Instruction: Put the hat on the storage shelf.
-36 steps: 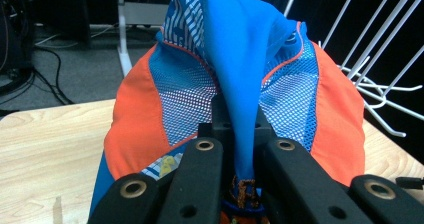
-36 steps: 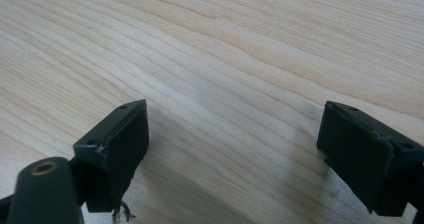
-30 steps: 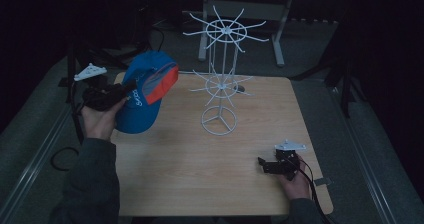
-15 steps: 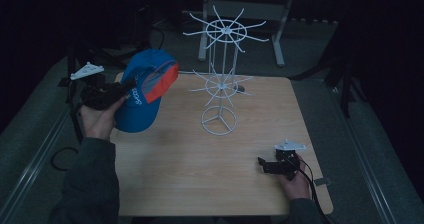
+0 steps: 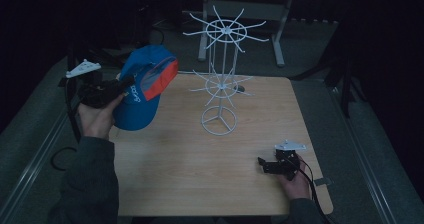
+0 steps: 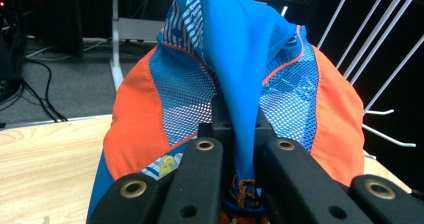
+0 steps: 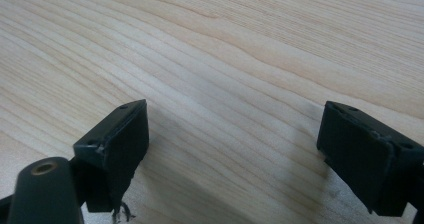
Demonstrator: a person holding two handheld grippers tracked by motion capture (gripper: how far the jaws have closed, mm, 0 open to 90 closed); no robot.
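Left claw (image 6: 235, 149) was clamped on a fold of the cap (image 5: 142, 86), judged light, soft and floppy, best pinched at its fabric; right claw (image 7: 230, 154) gaped empty over the bench (image 5: 200, 164).

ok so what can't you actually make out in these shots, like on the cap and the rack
- Lettering on the cap: too small in the high view; cut off by the bottom edge and the jaws in the left gripper view.
- How the left gripper bites the cap: too dark in the high view.
- Small dark object behind the wire rack: too small and dim to identify.
- What lies beyond the table: lost in darkness.
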